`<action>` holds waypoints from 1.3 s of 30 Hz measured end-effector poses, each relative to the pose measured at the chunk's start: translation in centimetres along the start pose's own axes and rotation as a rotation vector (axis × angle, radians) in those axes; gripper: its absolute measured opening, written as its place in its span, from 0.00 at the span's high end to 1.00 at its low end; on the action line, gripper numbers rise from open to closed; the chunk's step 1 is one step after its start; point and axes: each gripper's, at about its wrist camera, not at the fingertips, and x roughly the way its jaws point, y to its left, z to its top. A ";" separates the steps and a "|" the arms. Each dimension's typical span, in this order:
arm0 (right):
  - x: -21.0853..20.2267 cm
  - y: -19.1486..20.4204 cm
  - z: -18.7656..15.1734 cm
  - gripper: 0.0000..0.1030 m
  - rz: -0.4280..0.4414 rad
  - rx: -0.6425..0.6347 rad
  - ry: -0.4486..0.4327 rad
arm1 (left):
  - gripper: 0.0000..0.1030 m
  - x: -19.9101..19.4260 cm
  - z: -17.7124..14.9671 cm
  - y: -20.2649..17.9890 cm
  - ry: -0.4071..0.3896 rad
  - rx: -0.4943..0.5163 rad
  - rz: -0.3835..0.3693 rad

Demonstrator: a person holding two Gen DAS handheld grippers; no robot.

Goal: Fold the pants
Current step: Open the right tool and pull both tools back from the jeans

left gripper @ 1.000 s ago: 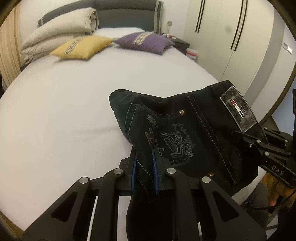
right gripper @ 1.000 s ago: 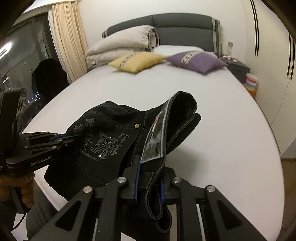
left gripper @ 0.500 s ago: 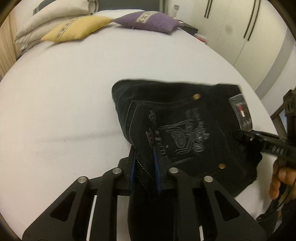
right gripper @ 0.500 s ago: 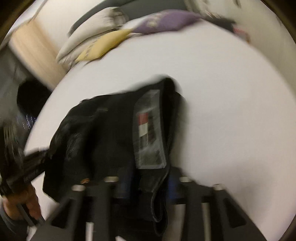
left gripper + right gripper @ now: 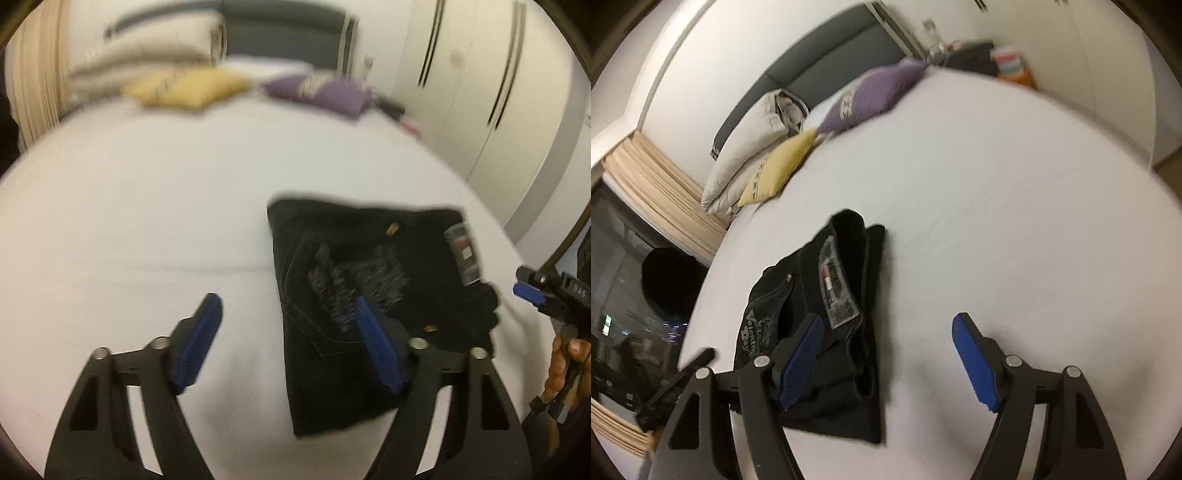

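The black jeans (image 5: 373, 295) are seen folded into a compact stack on the white bed sheet (image 5: 147, 229), at centre right of the left wrist view and lower left of centre in the right wrist view. The left gripper (image 5: 291, 339) is spread wide with jaws opening; nothing is pinched, though its right pad overlaps the denim's left edge. The right gripper (image 5: 890, 358) is likewise wide and opening, its left pad over the waistband side, empty.

Risk, as judged: if either gripper is drawn away carelessly, a blue pad could snag the top layer and the fold could be dragged open. The loosely bunched waistband near the patch label (image 5: 836, 291) could spring up unpressed.

Counted: one pair of jeans, two grippers, one yellow cushion (image 5: 188, 88), one purple cushion (image 5: 317, 92), one folded duvet (image 5: 750, 147).
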 end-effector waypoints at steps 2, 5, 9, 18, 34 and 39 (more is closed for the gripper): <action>-2.6 1.5 -0.7 0.25 -0.043 -0.058 -0.063 | 0.15 -4.2 0.1 -1.2 -0.117 0.040 0.054; -7.2 4.5 -1.7 0.17 -0.117 -0.165 -0.198 | 0.09 -11.1 -0.1 -3.6 -0.300 0.096 0.110; -15.0 8.5 -3.1 0.00 -0.148 -0.275 -0.488 | 0.00 -20.7 -0.8 -6.4 -0.564 0.160 0.224; -27.3 16.3 -5.3 0.00 -0.184 -0.465 -0.883 | 0.00 -32.8 -1.1 -7.6 -0.731 0.066 0.288; -28.0 19.1 -6.0 0.00 -0.269 -0.439 -0.638 | 0.00 -30.5 -3.9 -6.2 -0.287 -0.028 0.357; -23.8 17.2 -6.0 0.00 -0.268 -0.386 -0.462 | 0.00 -27.0 -5.0 -6.0 -0.158 -0.065 0.331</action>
